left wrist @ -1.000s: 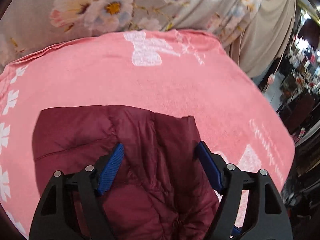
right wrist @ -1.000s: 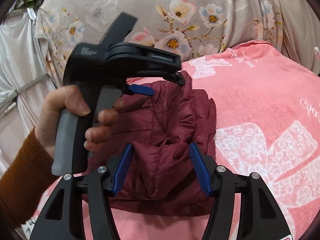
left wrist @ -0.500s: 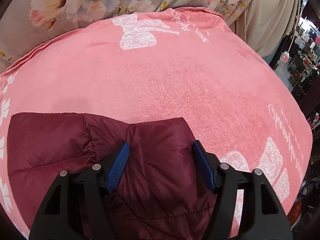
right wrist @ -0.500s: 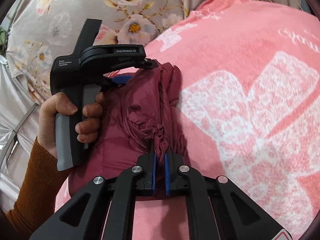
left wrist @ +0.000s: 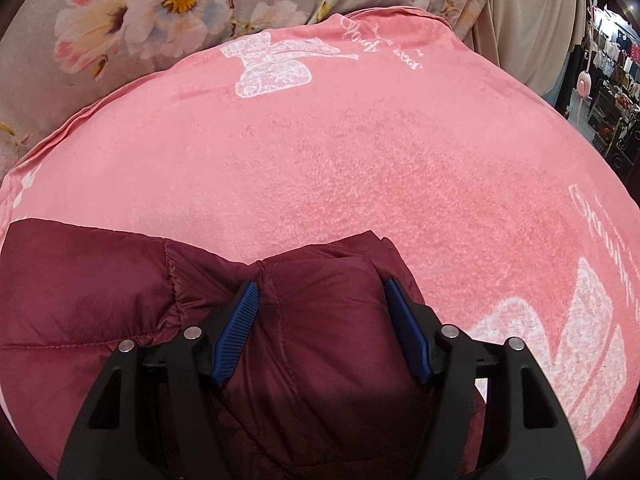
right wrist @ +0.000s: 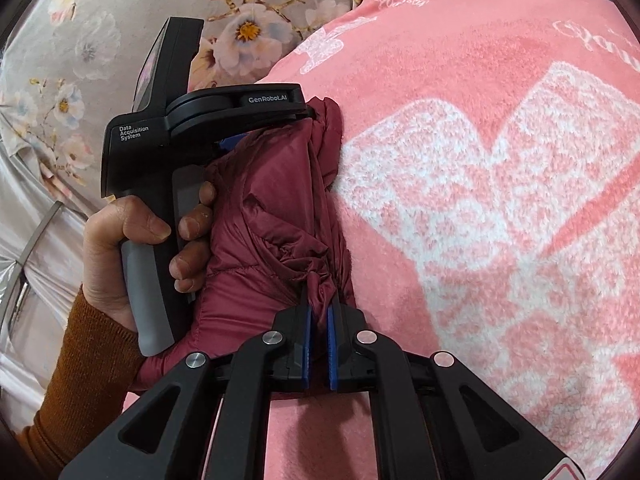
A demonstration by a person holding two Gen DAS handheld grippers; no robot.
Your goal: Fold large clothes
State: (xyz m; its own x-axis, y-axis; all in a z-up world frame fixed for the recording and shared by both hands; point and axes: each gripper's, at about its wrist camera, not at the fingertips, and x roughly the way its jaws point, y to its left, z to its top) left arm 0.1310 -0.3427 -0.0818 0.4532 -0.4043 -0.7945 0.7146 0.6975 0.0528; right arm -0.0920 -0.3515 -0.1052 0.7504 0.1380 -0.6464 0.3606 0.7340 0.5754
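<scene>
Right claw (right wrist: pixel 318 320) now clamped on bunched maroon jacket (right wrist: pixel 272 208), left claw (left wrist: pixel 322 320) still spread apart over it, pink blanket (left wrist: pixel 360 168) beneath

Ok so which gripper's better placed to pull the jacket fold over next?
Right. The right gripper is already shut on a bunched edge of the maroon jacket, while the left gripper sits open, pressing down on the jacket.

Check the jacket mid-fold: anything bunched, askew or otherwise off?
The maroon jacket is bunched into a twisted wad where the right gripper pinches it, so that edge is not flat. The left gripper straddles a padded fold with its jaws wide, not clamped. No damage is visible on the jacket or the pink blanket.
</scene>
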